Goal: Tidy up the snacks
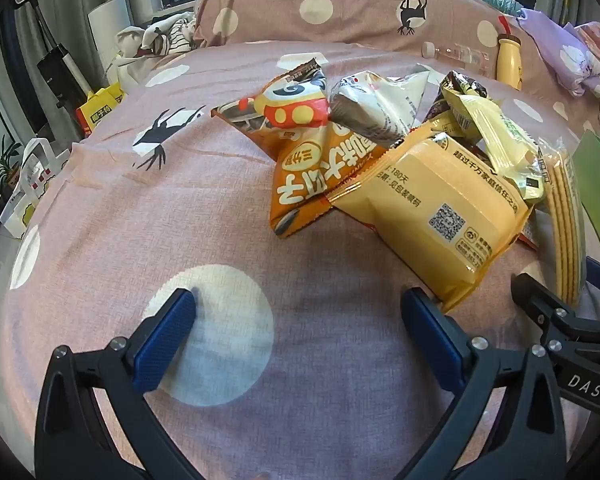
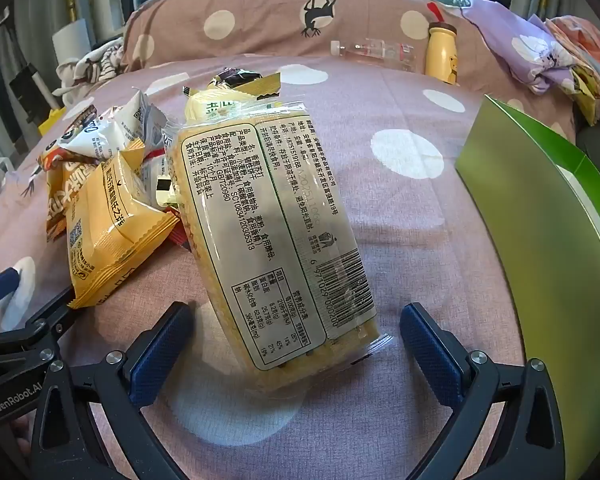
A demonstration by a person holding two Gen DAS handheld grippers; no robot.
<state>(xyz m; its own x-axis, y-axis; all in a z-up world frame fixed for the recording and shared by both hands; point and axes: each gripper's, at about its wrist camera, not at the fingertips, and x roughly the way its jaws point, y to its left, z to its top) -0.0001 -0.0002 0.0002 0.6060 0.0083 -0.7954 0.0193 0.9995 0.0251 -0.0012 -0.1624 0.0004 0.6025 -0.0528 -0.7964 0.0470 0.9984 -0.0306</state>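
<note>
A heap of snack packets lies on a pink dotted bedspread [image 1: 100, 200]. In the left wrist view a yellow-orange packet [image 1: 444, 216] lies nearest, with an orange seed packet [image 1: 312, 176] and a white packet [image 1: 376, 108] behind. My left gripper [image 1: 300, 328] is open and empty, its right finger [image 1: 432, 332] touching the yellow packet's corner. In the right wrist view a long clear pack of yellow crackers [image 2: 276, 232] lies between the fingers of my open right gripper [image 2: 296, 344]. The yellow packet [image 2: 112, 224] lies to its left. The cracker pack also shows in the left wrist view [image 1: 568, 216].
A green box [image 2: 540, 240] stands at the right of the right wrist view. A yellow bottle [image 2: 440, 54] and a clear bottle [image 2: 376, 52] lie against the pillow [image 2: 260, 16] at the back. Bags and boxes [image 1: 100, 108] stand beside the bed on the left.
</note>
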